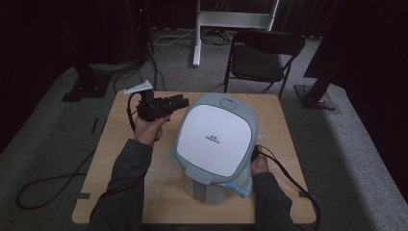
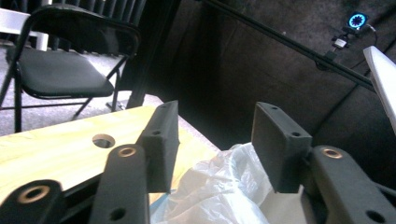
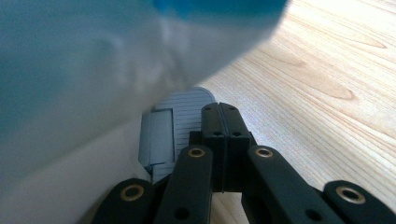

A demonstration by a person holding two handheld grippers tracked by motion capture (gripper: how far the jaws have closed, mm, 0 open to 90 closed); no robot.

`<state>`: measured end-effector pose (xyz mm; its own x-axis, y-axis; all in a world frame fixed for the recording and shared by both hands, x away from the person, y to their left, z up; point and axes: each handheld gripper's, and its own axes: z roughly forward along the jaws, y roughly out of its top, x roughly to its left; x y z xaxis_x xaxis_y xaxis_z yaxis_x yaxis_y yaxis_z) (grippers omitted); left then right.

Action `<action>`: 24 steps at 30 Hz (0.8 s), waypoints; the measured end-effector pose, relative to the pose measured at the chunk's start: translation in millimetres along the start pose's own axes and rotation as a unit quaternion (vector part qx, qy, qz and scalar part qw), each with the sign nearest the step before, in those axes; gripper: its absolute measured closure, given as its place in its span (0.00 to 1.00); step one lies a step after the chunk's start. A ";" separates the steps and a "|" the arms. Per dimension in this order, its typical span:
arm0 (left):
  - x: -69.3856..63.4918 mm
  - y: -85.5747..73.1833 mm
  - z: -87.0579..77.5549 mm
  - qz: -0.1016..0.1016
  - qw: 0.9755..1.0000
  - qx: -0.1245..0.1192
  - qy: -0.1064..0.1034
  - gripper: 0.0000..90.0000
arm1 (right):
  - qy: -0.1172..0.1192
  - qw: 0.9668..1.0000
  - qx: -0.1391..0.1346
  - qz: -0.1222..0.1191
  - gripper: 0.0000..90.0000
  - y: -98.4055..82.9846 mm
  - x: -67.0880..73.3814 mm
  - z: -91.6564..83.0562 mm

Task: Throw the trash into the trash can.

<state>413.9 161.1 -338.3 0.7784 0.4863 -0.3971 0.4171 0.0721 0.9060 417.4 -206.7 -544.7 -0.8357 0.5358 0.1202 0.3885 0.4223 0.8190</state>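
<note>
One bin (image 1: 216, 139), two hand-held grippers, one chair (image 1: 260, 60)

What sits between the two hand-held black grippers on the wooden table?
A grey-and-white lidded bin lined with a clear plastic bag, seen in the high view between left gripper and right gripper.

Dark grey-green sleeves (image 1: 126, 169), black left claw (image 2: 217, 140) with brass-ringed screw holes, trailing black cable (image 1: 288, 177)

A black folding chair (image 1: 262, 60) stands on grey carpet (image 1: 57, 125) beyond the wooden desk (image 1: 159, 192), near a white metal stand (image 1: 231, 21)
</note>
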 end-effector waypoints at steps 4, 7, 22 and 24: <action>0.6 -0.1 -3.4 0.003 1.000 -0.008 0.014 0.55 | 0.000 1.000 0.000 0.000 1.00 0.0 0.0 0.0; 1.7 -0.9 -6.3 0.008 0.999 -0.011 0.032 0.55 | 0.000 1.000 0.000 0.000 1.00 0.0 0.0 0.0; 8.0 -17.8 -7.6 0.049 0.990 0.021 0.134 0.55 | 0.000 1.000 0.000 -0.001 1.00 0.0 0.0 0.0; 9.4 -21.4 -7.4 0.051 0.988 0.024 0.146 0.55 | 0.000 1.000 0.000 0.000 1.00 0.0 0.1 0.0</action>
<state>408.8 170.6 -360.4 0.6518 0.7202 -0.2379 0.3710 -0.0292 0.9282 417.3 -206.7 -544.7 -0.8360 0.5356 0.1193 0.3877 0.4227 0.8192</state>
